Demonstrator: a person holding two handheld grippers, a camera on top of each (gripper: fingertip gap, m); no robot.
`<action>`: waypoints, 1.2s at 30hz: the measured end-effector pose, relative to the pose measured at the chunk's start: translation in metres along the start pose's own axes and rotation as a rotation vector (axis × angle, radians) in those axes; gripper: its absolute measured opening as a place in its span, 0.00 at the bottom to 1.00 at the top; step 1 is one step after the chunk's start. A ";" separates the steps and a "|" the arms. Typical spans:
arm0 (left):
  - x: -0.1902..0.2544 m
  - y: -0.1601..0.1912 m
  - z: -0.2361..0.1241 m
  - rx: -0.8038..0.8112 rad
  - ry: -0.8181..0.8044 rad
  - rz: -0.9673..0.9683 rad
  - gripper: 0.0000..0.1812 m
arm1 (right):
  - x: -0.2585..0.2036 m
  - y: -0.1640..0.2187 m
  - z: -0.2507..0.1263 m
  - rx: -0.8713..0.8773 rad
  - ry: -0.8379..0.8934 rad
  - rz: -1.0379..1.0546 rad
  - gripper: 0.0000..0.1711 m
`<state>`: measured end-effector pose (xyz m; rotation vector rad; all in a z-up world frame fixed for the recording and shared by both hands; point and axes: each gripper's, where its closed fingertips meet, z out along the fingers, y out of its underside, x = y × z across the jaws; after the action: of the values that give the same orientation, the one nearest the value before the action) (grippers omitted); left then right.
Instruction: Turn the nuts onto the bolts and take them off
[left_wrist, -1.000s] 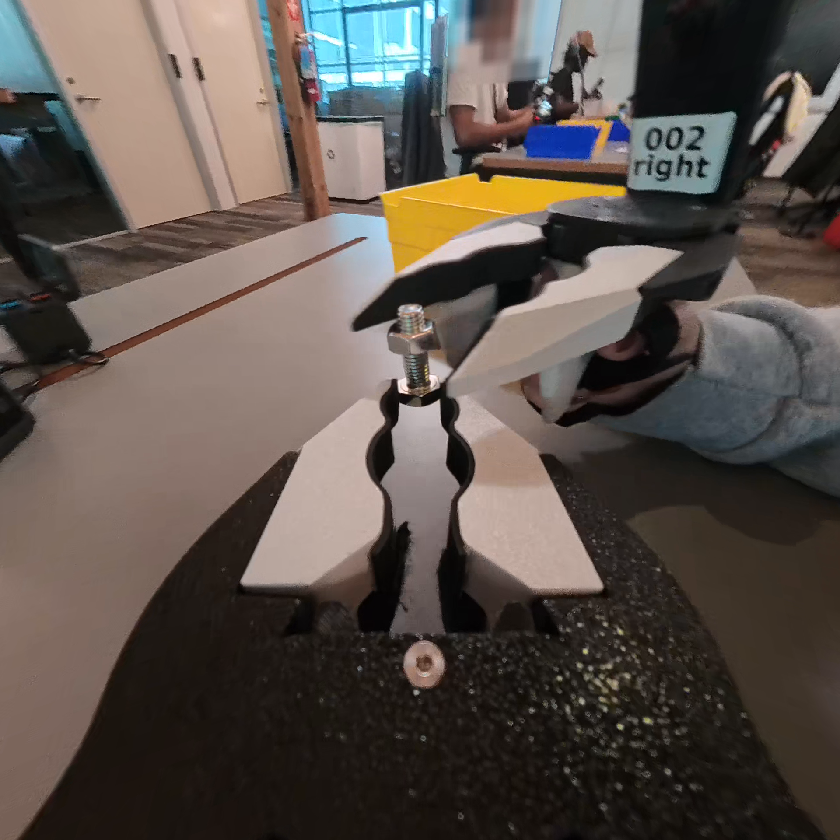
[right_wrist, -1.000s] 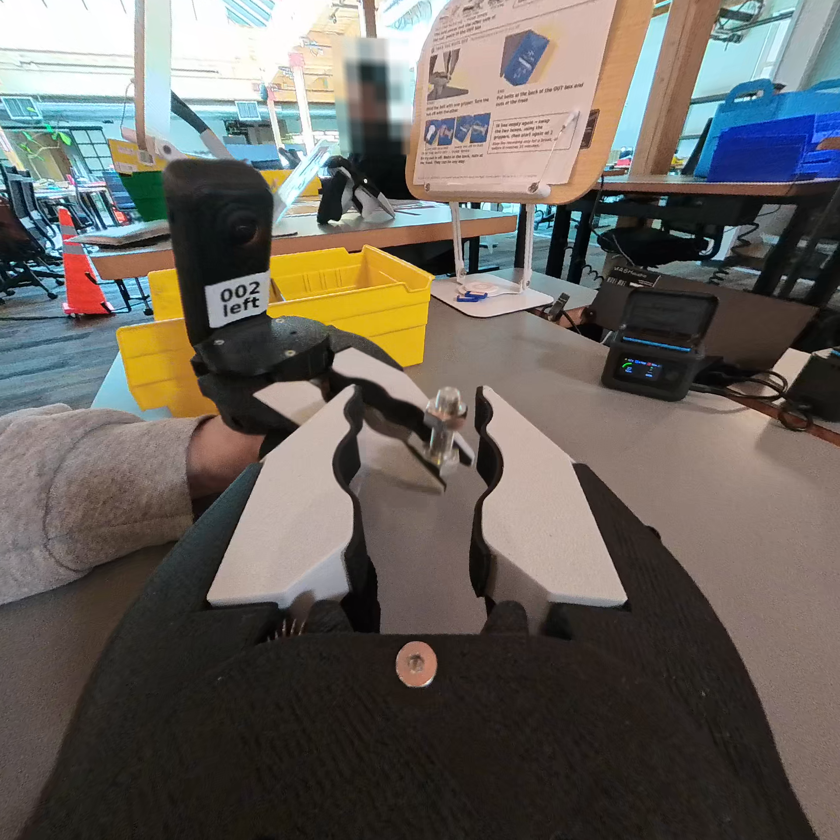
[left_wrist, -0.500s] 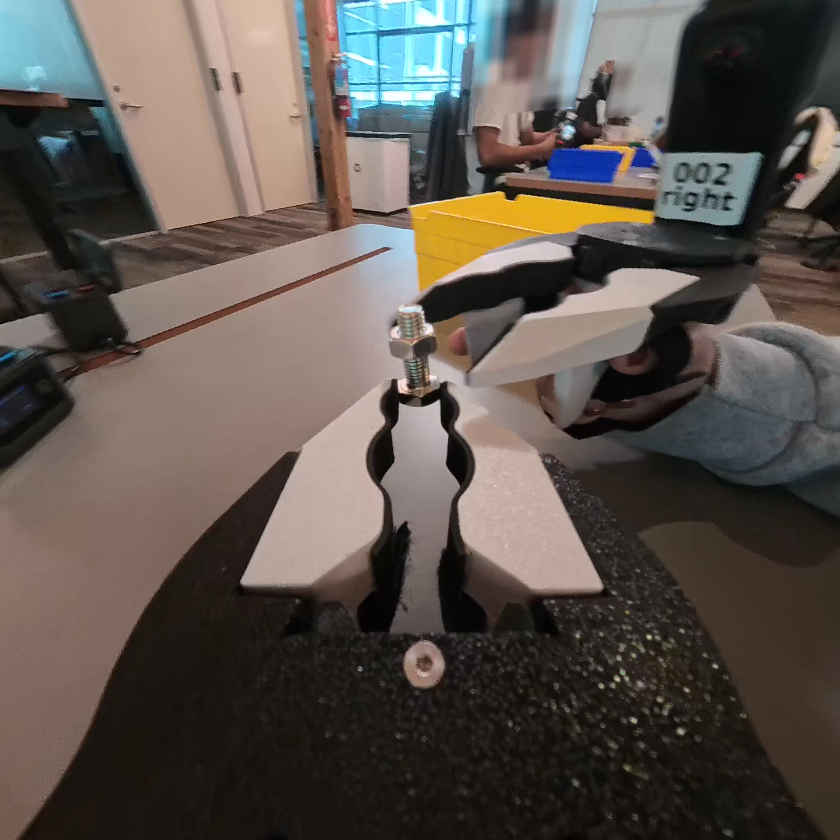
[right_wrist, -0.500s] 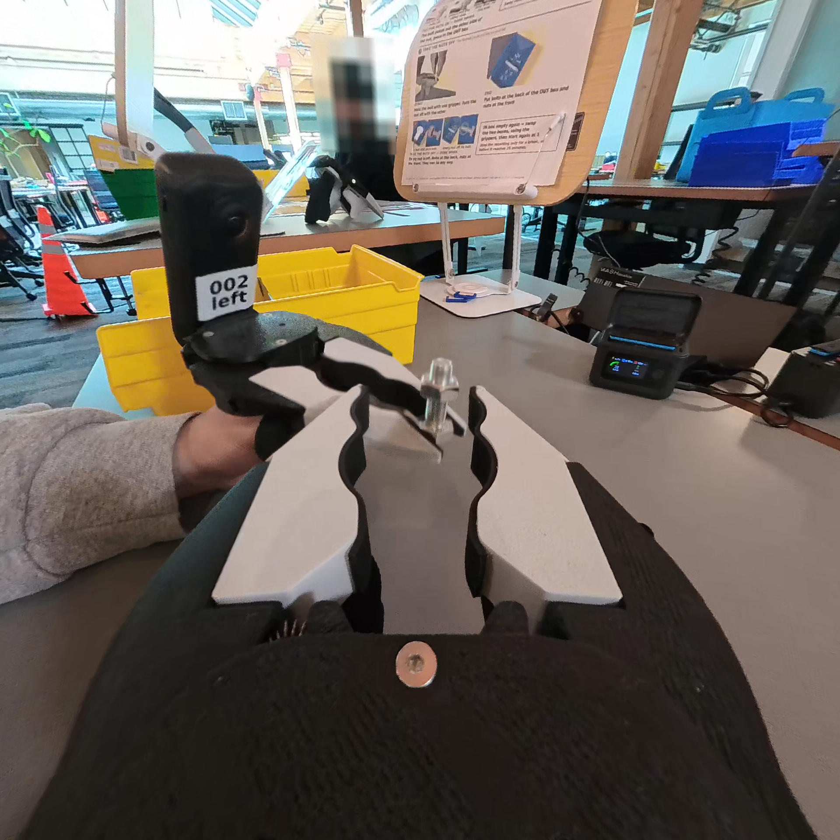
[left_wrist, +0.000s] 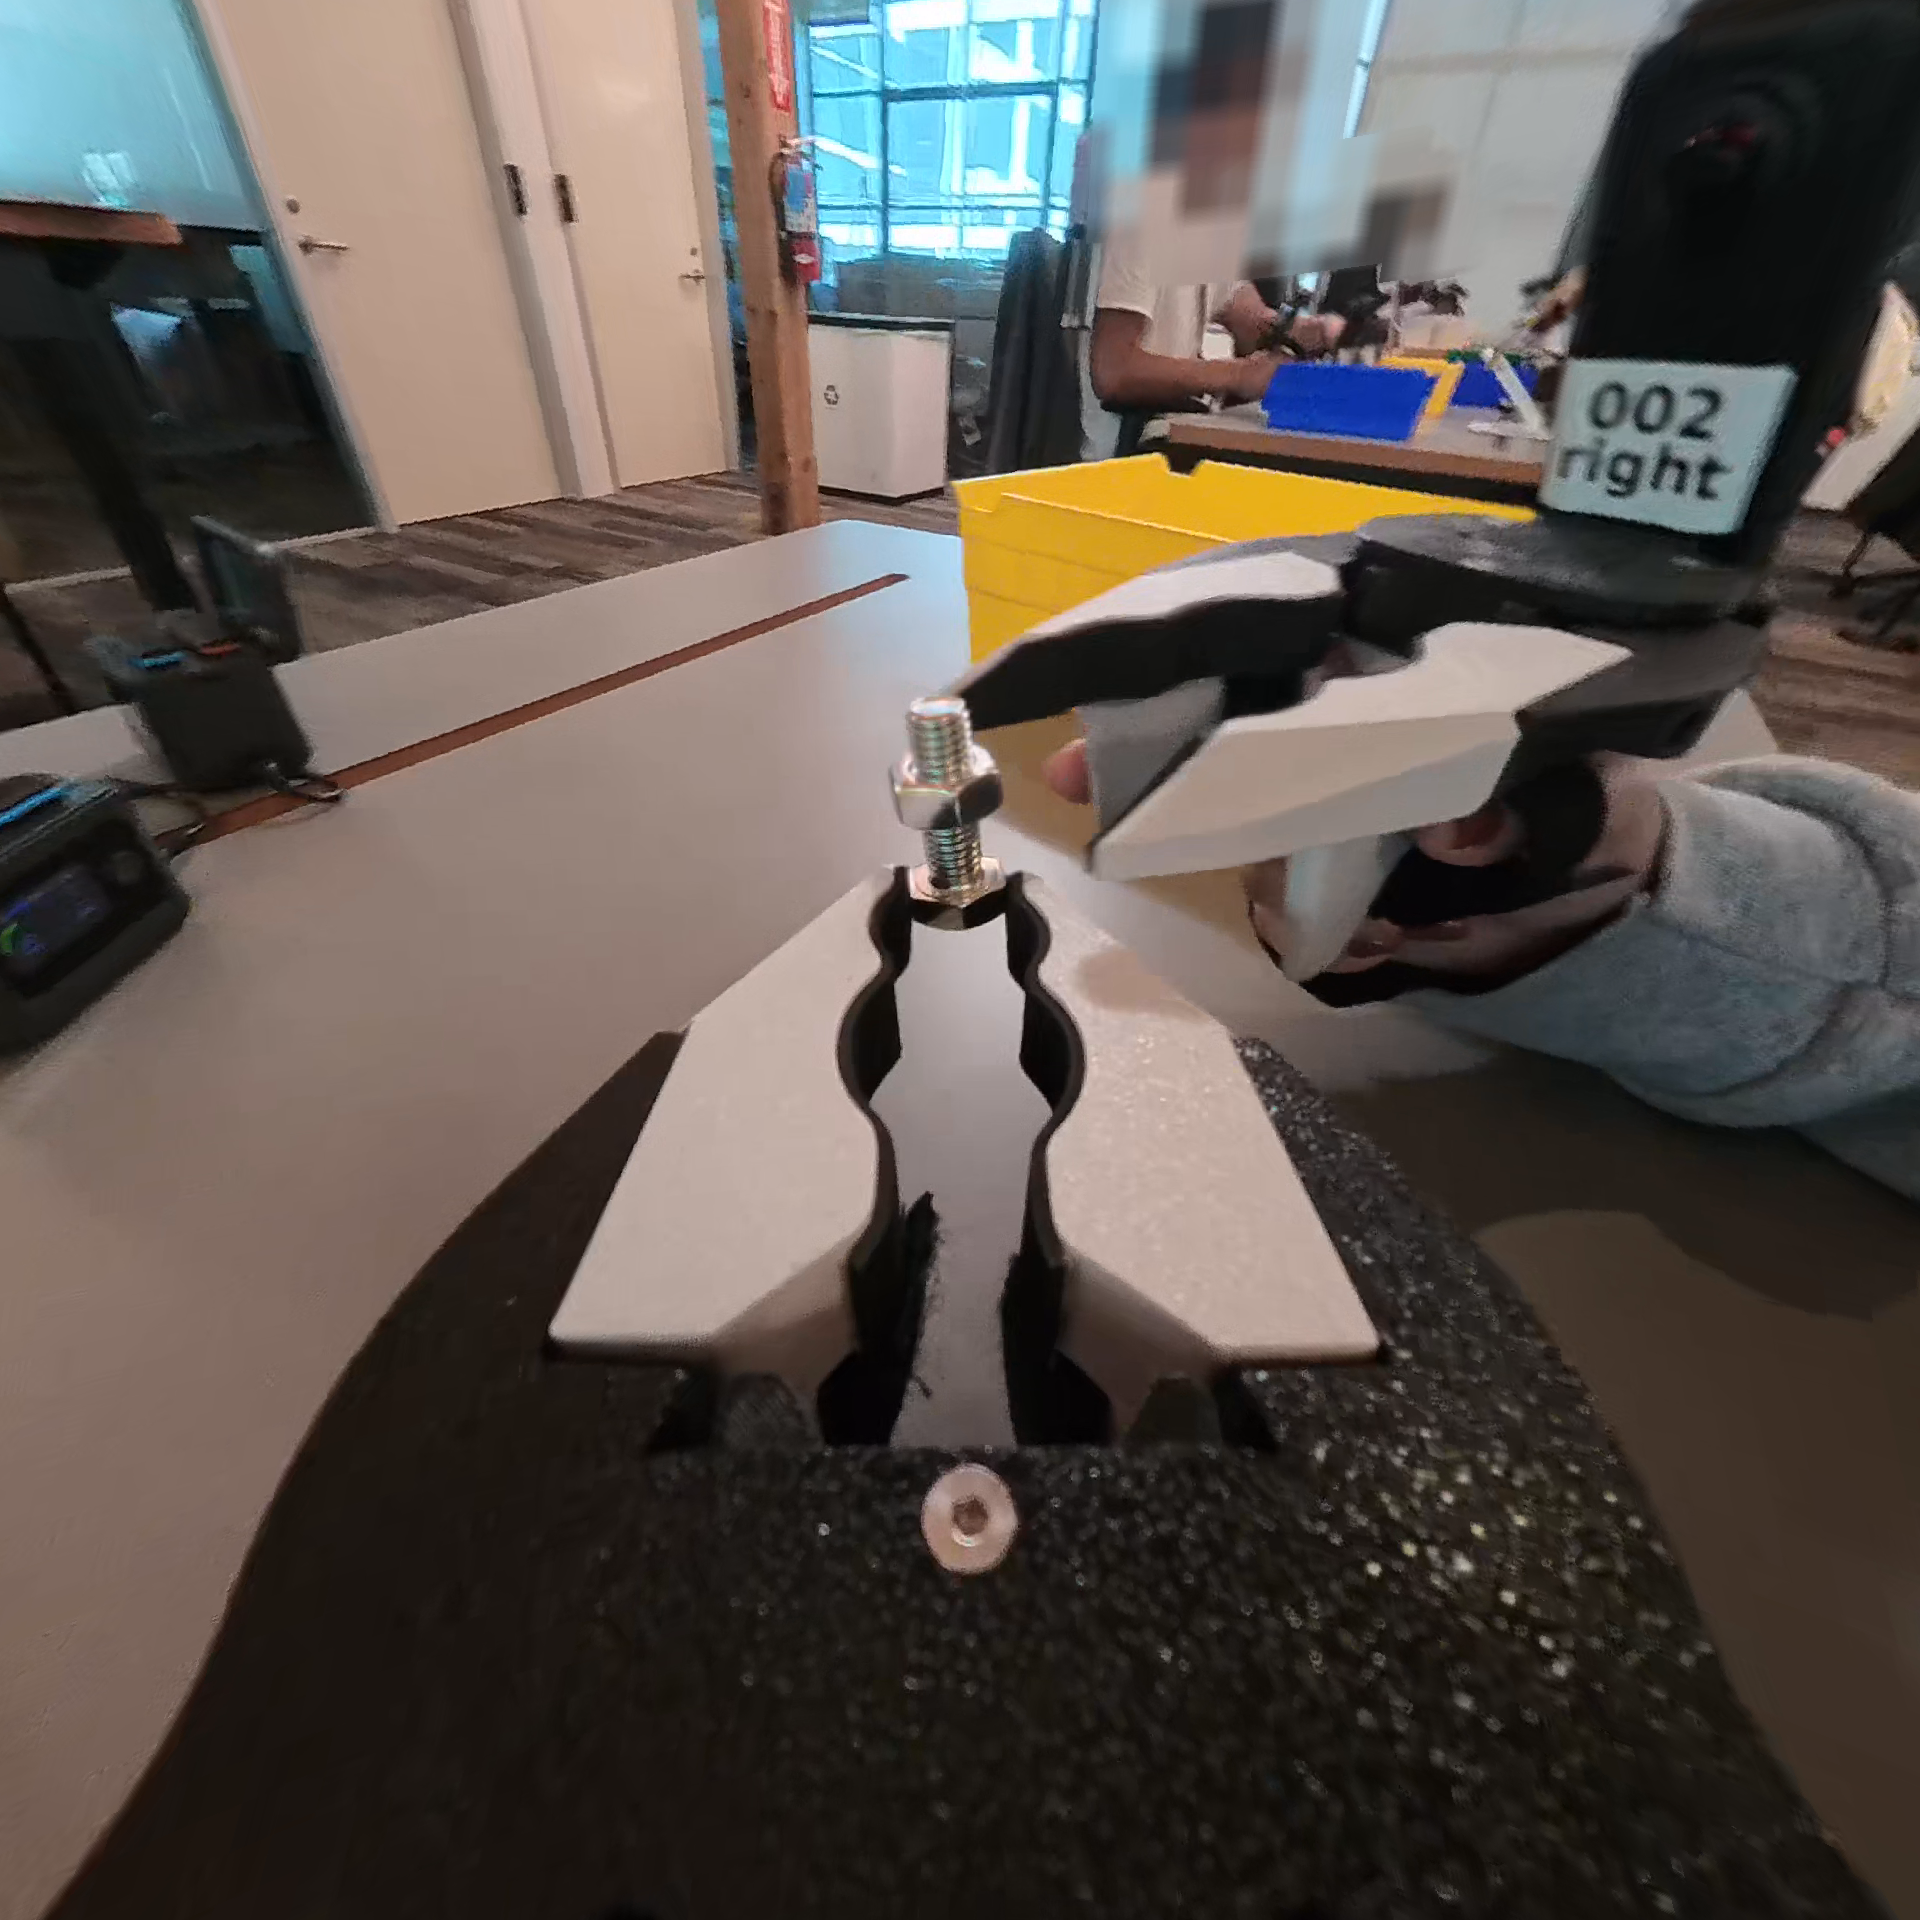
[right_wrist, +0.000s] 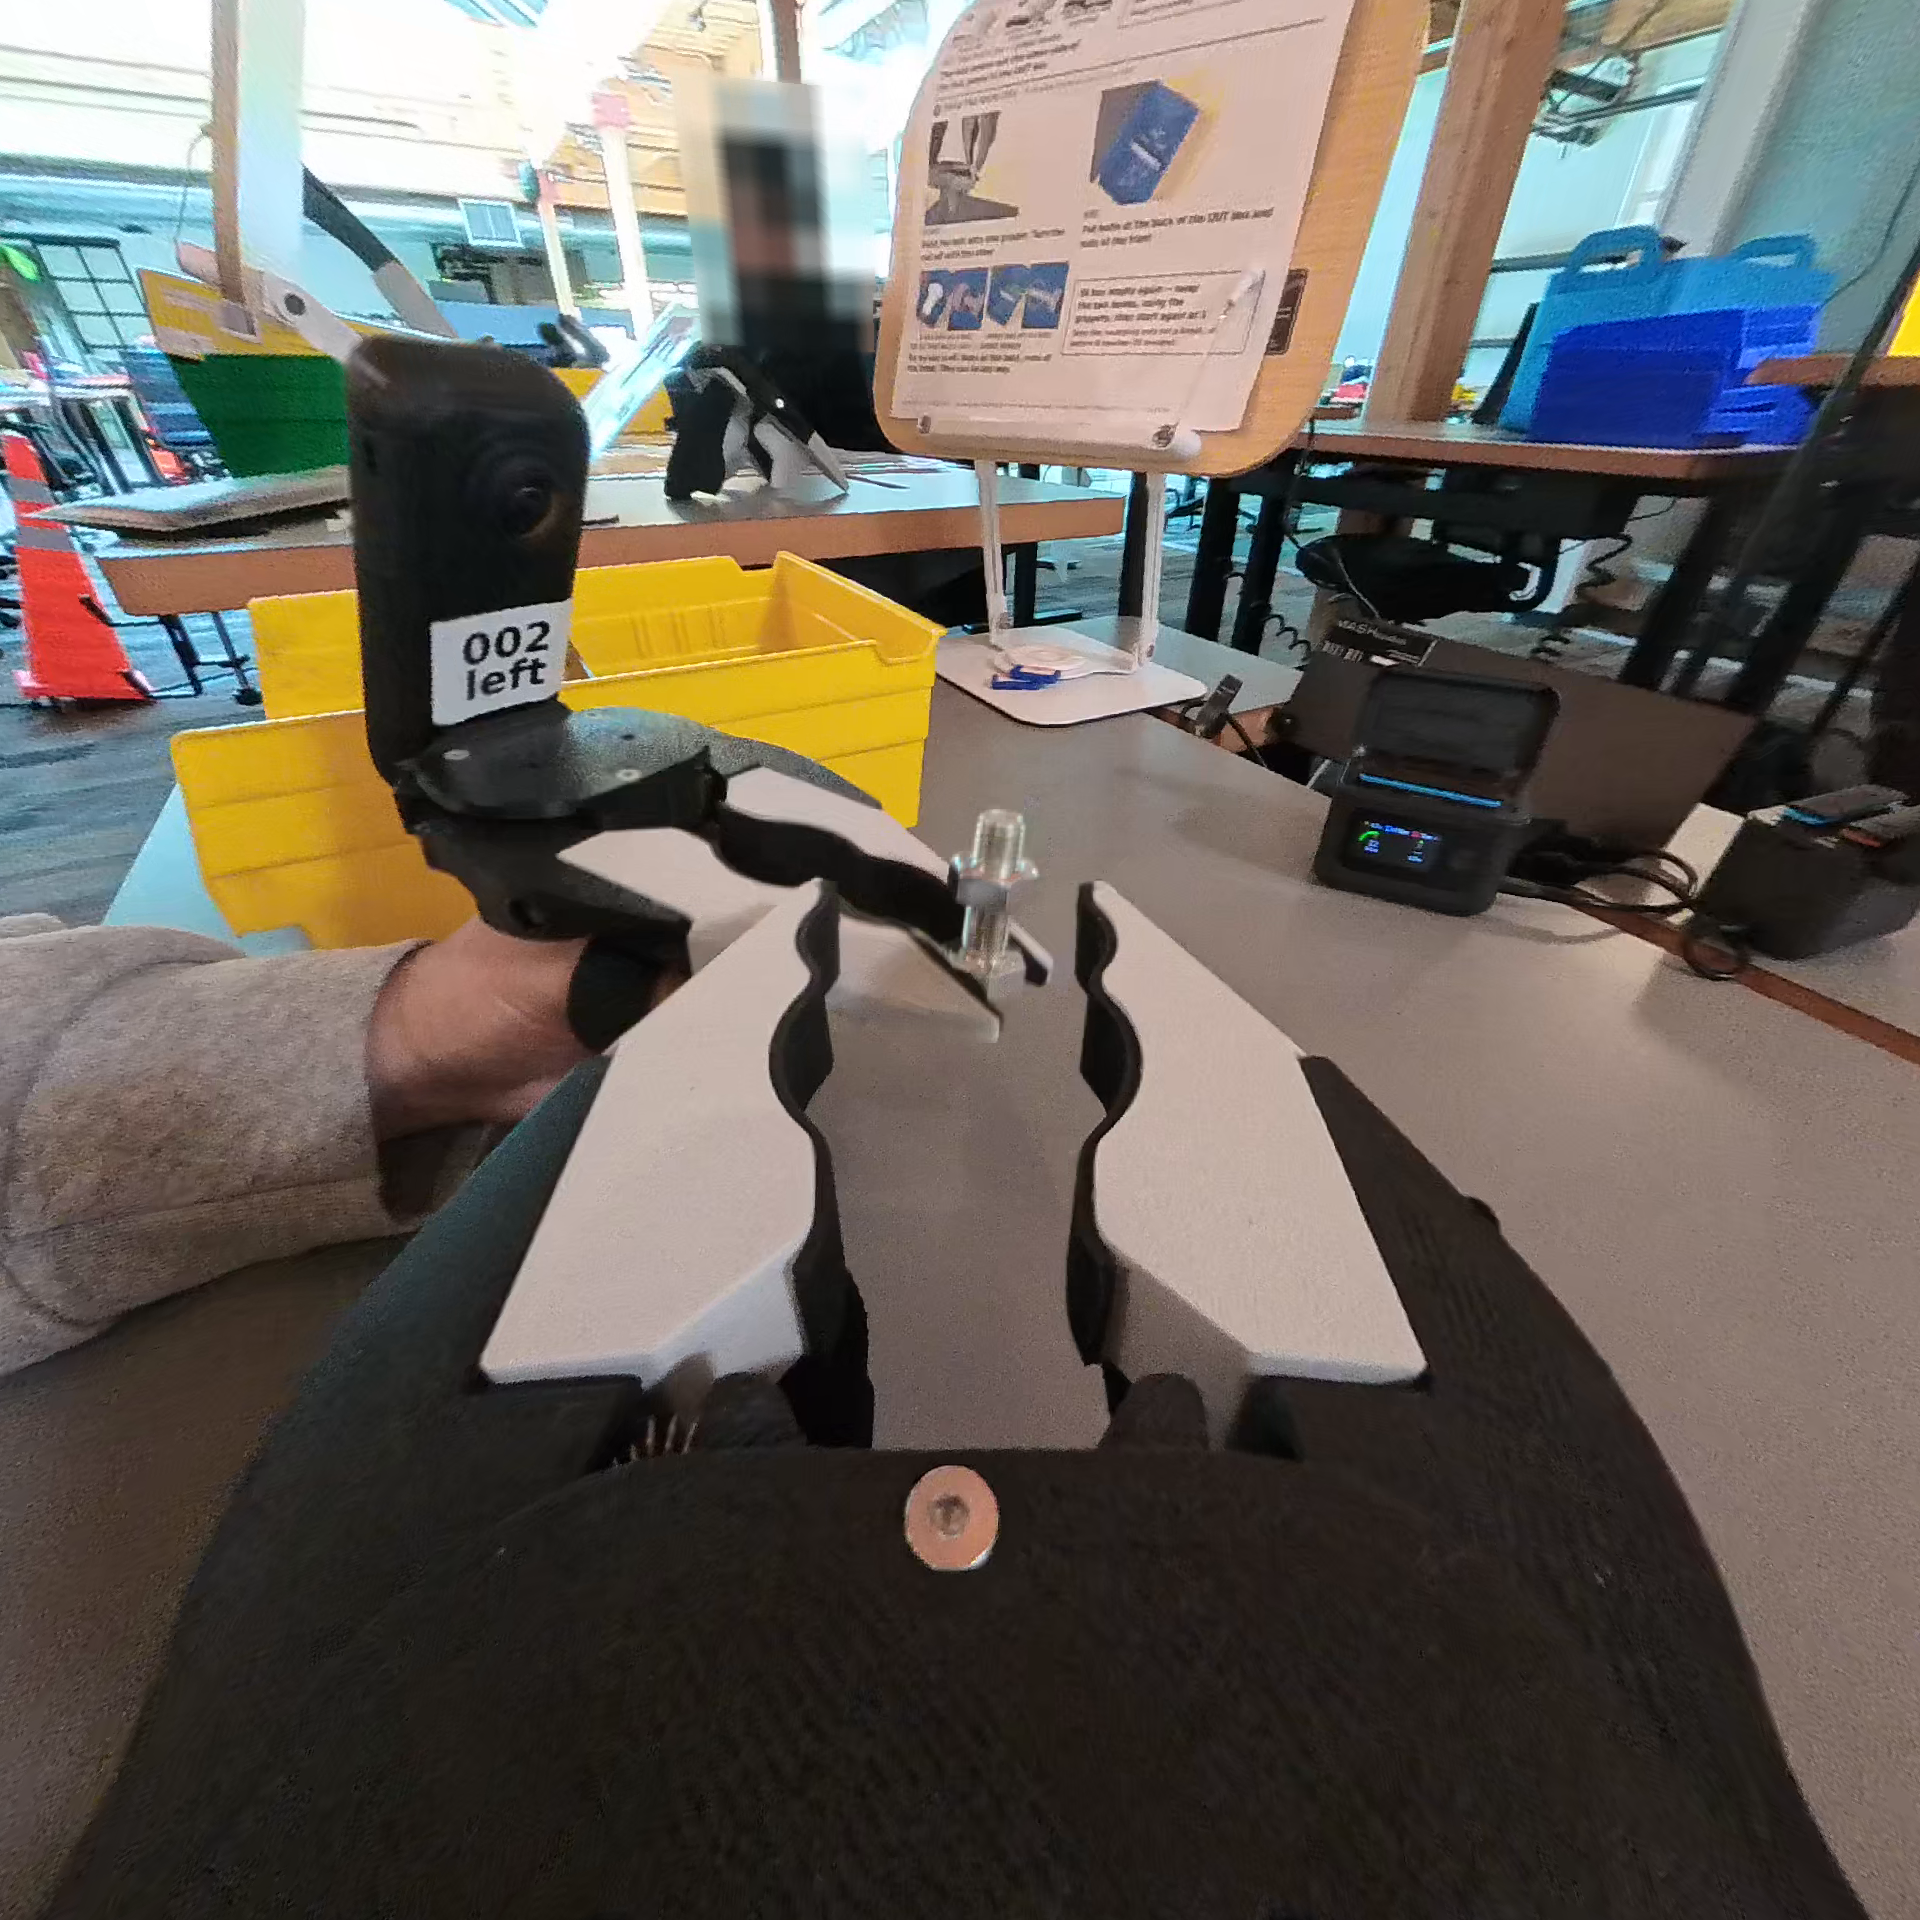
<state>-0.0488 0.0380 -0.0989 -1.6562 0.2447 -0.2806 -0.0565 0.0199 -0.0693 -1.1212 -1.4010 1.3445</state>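
Observation:
A silver bolt (left_wrist: 954, 852) stands upright with its head clamped in my left gripper (left_wrist: 954, 914), which is shut on it. A hex nut (left_wrist: 943, 795) sits partway down the thread, with some thread showing above it. My right gripper (left_wrist: 1029, 779) is open and level with the nut, just to its right. Its far finger tip is near the bolt's top. In the right wrist view the bolt (right_wrist: 987, 935) and nut (right_wrist: 994, 881) stand just beyond my open right gripper (right_wrist: 956, 904), held by the left gripper (right_wrist: 997, 987).
Two yellow bins (right_wrist: 727, 665) stand behind the grippers on the grey table (left_wrist: 416, 935). Black devices with small screens (right_wrist: 1423, 821) and cables lie on the table's far side. An instruction board on a stand (right_wrist: 1101, 229) is farther back. Grey sleeves rest on the table. My two grippers' fingertips are within a few centimetres of each other.
The right gripper has drawn back from around the nut, and the bolt now stands just past its fingertips. The left gripper still holds the bolt upright and has turned slightly.

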 end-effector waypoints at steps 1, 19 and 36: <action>0.008 0.000 0.003 -0.005 0.034 0.024 0.09 | -0.001 0.000 0.001 -0.001 -0.003 0.008 0.27; 0.006 0.000 0.003 -0.004 0.021 0.007 0.09 | -0.005 0.002 0.001 -0.012 -0.043 0.030 0.27; 0.013 -0.008 0.002 0.046 0.078 -0.021 0.09 | 0.000 0.000 0.000 -0.004 -0.016 0.024 0.26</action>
<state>-0.0358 0.0367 -0.0910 -1.6047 0.2776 -0.3650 -0.0564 0.0201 -0.0696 -1.1360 -1.4059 1.3709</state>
